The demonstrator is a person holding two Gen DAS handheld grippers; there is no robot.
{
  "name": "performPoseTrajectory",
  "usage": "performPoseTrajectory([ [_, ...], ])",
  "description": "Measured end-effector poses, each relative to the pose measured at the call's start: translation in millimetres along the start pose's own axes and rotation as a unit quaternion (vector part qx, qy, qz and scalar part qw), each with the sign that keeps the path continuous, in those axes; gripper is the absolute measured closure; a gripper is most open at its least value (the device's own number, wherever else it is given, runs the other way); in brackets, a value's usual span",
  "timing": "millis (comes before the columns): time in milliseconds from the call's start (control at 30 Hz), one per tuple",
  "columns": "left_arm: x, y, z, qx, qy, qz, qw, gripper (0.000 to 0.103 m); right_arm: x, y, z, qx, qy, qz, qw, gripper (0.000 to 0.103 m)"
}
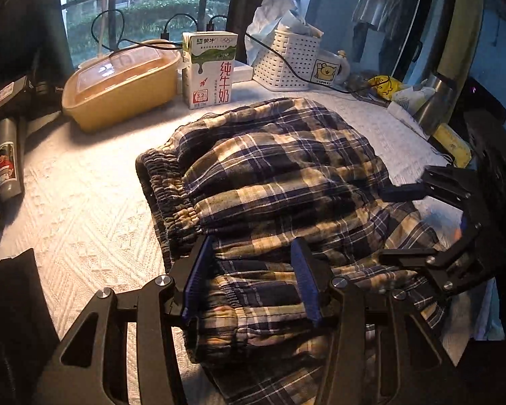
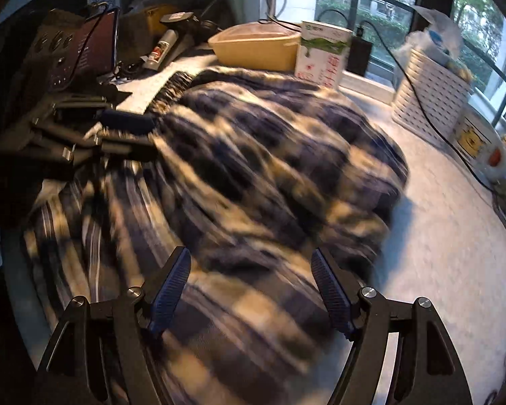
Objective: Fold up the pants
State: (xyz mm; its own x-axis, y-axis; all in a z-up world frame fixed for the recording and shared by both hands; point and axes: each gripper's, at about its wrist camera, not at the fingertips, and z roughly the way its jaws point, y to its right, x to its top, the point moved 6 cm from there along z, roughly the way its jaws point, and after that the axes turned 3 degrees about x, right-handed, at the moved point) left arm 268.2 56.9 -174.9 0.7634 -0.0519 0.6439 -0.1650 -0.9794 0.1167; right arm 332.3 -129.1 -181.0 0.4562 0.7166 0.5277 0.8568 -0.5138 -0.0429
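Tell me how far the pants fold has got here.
Partly done: the plaid pants lie bunched on the white cloth, a fabric layer already lying over the waistband. In hand: nothing gripped; left gripper and right gripper hover open over them. Left: flatten and finish the fold.

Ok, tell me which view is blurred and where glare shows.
Right wrist view: plaid pants smeared by motion blur, gripper fingers sharp. Left wrist view: crisp, with glare on the yellow container's lid from the window; fisheye bends the edges.
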Motion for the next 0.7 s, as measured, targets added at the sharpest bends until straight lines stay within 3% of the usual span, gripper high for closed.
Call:
performPoseTrajectory([
  [233,-3,2,-8,0.013,-0.001,0.005,0.9999,0.054,-46,15,-26,-0.014,-0.002,0.023,1.0,0.025],
  [367,-8,1,-24,0.061,0.005,0.018,0.998,0.054,-65,23,-42,-0.023,0.001,0.04,0.999,0.025],
  [433,-11,1,-34,0.065,0.011,0.021,0.9976,0.054,-69,25,-52,-0.032,0.004,0.045,0.998,0.025],
  [533,-15,4,-52,0.057,0.027,0.016,0.9979,0.054,-69,25,-70,-0.049,0.02,0.047,0.998,0.024],
  [700,-26,27,-60,0.013,0.036,0.006,0.9992,0.054,-41,5,-91,-0.022,0.086,0.04,0.995,0.024],
])
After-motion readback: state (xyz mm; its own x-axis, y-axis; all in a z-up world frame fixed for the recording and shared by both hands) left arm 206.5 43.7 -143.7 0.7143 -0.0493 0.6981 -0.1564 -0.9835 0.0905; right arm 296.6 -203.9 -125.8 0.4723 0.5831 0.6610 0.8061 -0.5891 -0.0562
